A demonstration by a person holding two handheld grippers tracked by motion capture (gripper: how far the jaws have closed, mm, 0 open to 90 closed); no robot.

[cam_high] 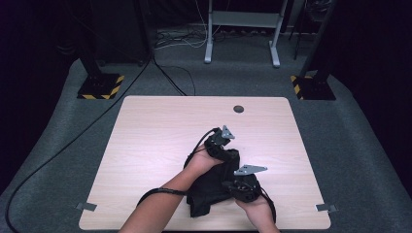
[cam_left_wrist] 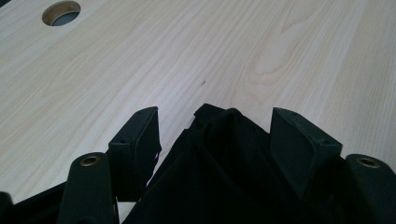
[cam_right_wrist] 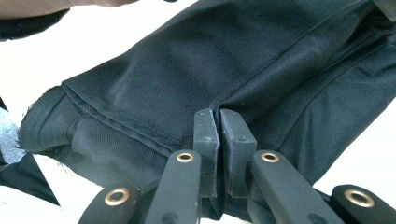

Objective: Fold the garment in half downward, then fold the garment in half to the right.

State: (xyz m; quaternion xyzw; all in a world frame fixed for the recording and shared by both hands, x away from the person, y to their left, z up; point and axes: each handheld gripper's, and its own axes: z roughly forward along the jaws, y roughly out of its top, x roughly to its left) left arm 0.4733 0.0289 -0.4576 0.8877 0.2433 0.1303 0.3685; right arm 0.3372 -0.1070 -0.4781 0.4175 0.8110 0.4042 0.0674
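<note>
High view: a black cloth is seen lying bunched on the near middle of a wooden table, its long axis running from the near left toward the far right. The left gripper is held at the cloth's far end, the right gripper at its near right side, and both are gripped by the person's hands. A round hole is cut in the table near its far edge.

Left gripper view: the jaws are seen standing apart, with a peaked fold of the cloth rising between them and pointing toward the far side of the table. The pads are not pressed on the fabric, although the right one lies close against it. The hole is seen at the upper left.

Right gripper view: the jaws are seen closed tight, with a fold of the cloth pinched between the pads. Detail not made out from above is shown here: a stitched seam and a hemmed edge at the left, and a woven texture.
</note>
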